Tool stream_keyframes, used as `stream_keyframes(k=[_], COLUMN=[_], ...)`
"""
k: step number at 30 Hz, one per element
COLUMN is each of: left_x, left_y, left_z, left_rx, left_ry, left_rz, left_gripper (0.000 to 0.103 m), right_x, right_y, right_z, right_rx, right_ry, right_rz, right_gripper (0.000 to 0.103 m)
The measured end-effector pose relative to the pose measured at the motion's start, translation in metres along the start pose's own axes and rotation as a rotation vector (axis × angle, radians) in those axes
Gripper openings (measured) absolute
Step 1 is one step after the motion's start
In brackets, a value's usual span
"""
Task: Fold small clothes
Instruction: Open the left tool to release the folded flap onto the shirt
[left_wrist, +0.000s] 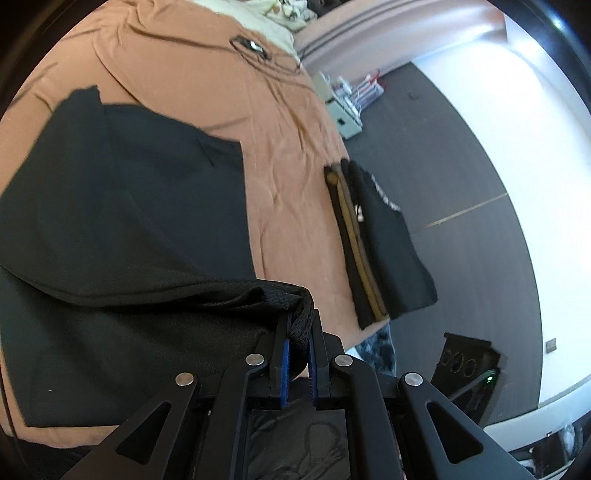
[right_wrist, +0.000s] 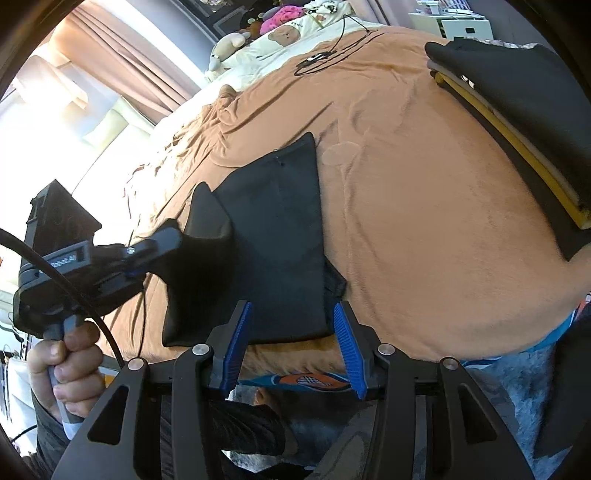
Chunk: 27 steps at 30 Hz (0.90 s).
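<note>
Left wrist view: left gripper (left_wrist: 299, 325) jaws clamp black garment (left_wrist: 122, 206); right gripper (right_wrist: 291, 332) jaws apart.

An orange-brown bedspread (right_wrist: 424, 221), creased and rumpled toward its far side, covers the bed. A thin black cable (right_wrist: 341, 40) with a small dark device on it trails across the far end of the spread. Beyond it lies a cream pillow printed with a cartoon bear (right_wrist: 284, 35), flanked by a pale plush toy (right_wrist: 231, 42) and a bright pink soft toy (right_wrist: 282, 14). Pinkish curtains (right_wrist: 122, 62) hang beside a brightly lit window. Beside the bed, a white storage unit (left_wrist: 345, 107) stands on the dark grey floor (left_wrist: 454, 166).
</note>
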<state>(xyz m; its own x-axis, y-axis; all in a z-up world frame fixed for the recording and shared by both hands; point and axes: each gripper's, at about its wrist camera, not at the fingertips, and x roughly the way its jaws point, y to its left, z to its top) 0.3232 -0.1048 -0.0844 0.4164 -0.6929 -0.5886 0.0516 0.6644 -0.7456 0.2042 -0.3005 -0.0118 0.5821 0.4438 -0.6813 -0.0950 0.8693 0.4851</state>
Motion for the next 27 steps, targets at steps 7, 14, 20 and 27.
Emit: stream_keyframes(k=[7, 14, 20, 27], left_x=[0.015, -0.024, -0.055, -0.073], left_y=[0.006, 0.031, 0.060, 0.093], left_z=[-0.009, -0.007, -0.010, -0.018], left_rx=[-0.023, -0.059, -0.095, -0.161], left_ry=[0.051, -0.018, -0.055, -0.065], left_rz=[0.022, 0.106, 0.212, 0.312], left_gripper=[0.066, 0.067, 0.067, 0.067], right_x=[0.008, 0.031, 0.055, 0.084], right_y=[0.000, 0.014, 0.028, 0.051], right_z=[0.002, 0.007, 0.017, 0.029], right_rx=[-0.014, -0.081, -0.148, -0.257], right_ry=[0.041, 0.093, 0.138, 0.190], right_rz=[0.006, 0.027, 0.009, -0.048], right_gripper=[0.044, 0.044, 0.044, 0.044])
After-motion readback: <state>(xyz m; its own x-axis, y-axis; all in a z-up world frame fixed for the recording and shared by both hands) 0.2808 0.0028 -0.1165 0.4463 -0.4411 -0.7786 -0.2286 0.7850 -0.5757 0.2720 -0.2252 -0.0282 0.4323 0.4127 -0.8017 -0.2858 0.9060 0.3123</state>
